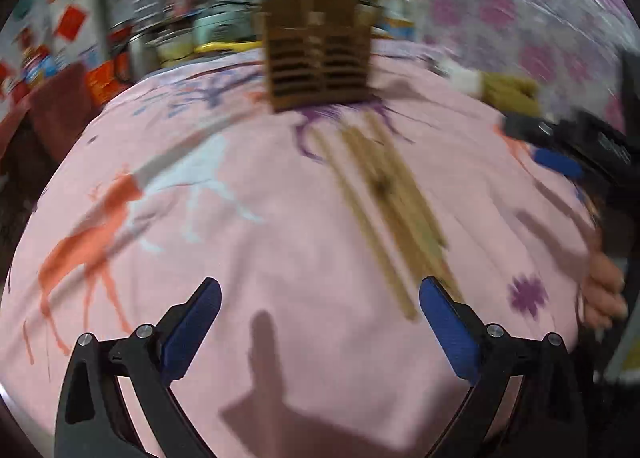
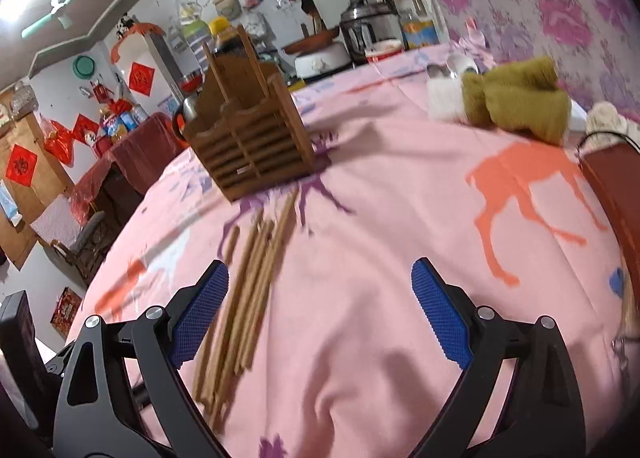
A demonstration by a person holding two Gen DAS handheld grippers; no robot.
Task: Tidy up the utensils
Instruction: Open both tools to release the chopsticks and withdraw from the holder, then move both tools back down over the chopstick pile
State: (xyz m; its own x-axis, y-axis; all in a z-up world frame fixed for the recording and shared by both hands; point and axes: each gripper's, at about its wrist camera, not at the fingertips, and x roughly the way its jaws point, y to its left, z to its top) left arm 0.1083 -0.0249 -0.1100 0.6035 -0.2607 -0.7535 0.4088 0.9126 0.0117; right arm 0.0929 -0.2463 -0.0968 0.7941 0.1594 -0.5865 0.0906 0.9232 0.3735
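Observation:
A bundle of several wooden chopsticks (image 1: 384, 202) lies on the pink cloth in front of a brown slatted wooden utensil holder (image 1: 318, 58). My left gripper (image 1: 320, 322) is open and empty, with the near ends of the chopsticks just inside its right finger. In the right wrist view the chopsticks (image 2: 244, 298) lie by the left finger of my right gripper (image 2: 320, 310), which is open and empty. The holder (image 2: 250, 142) stands beyond them. The right gripper also shows in the left wrist view (image 1: 560, 146) at the right edge.
The table (image 2: 400, 218) has a pink cloth with animal prints. An olive and white cloth (image 2: 516, 98) lies at the far right. A red-brown box (image 2: 616, 194) stands at the right edge. Pots and jars (image 2: 368, 34) crowd the back.

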